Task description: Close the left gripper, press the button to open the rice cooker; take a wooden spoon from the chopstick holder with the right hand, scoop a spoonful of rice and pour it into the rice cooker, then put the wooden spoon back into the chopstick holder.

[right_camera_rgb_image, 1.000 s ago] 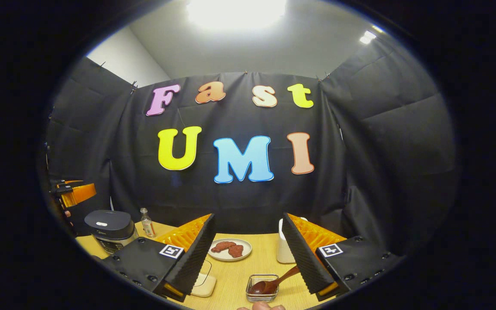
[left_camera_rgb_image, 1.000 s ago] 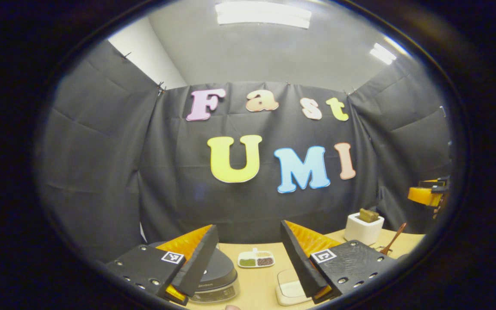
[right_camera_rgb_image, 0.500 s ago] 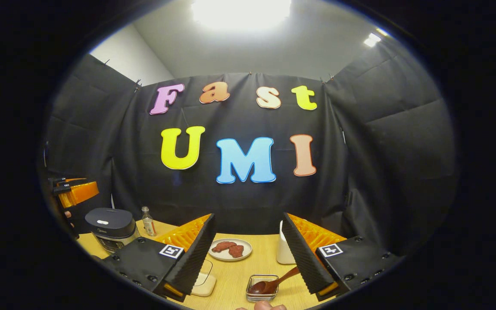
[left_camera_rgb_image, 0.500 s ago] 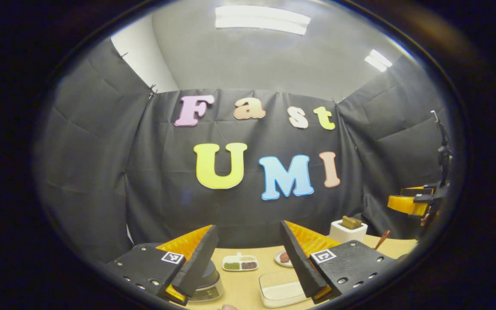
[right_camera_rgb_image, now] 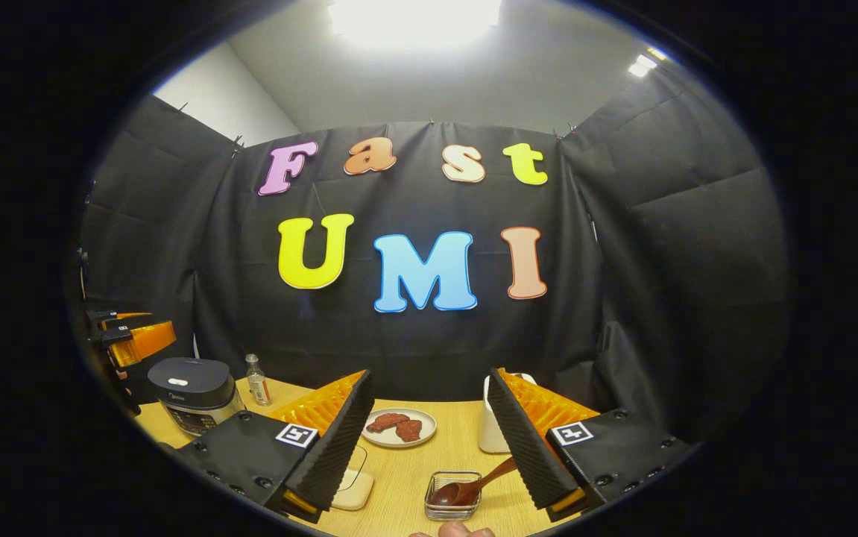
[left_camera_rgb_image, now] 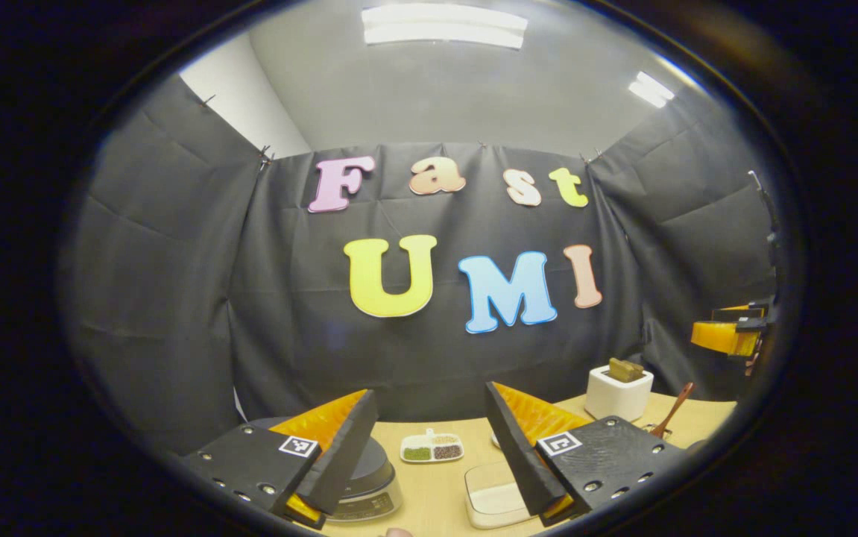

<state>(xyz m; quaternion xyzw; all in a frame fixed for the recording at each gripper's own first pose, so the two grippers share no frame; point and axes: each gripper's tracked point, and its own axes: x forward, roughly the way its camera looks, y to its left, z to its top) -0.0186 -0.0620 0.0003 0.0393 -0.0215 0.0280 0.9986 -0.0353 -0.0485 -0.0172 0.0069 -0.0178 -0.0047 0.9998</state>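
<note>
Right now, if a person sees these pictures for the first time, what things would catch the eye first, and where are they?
Probably the dark rice cooker, lid shut, at the far left of the wooden table in the right gripper view. Next, the wooden spoon lying in a small wire basket between the open fingers of the right hand-held gripper. Behind it a plate holds reddish food, and the left hand-held gripper is open too.

My left gripper [left_camera_rgb_image: 429, 459] keeps wandering: in its view the rice cooker [left_camera_rgb_image: 369, 477] slid left and shrank half a second ago, and now it's drifted back right and looks bigger again. The divided dish [left_camera_rgb_image: 431, 447] and white holder [left_camera_rgb_image: 617, 394] shifted along with it. On the right gripper view the cooker [right_camera_rgb_image: 191, 391] creeps slightly toward the middle, plate [right_camera_rgb_image: 399, 429] too.
</note>
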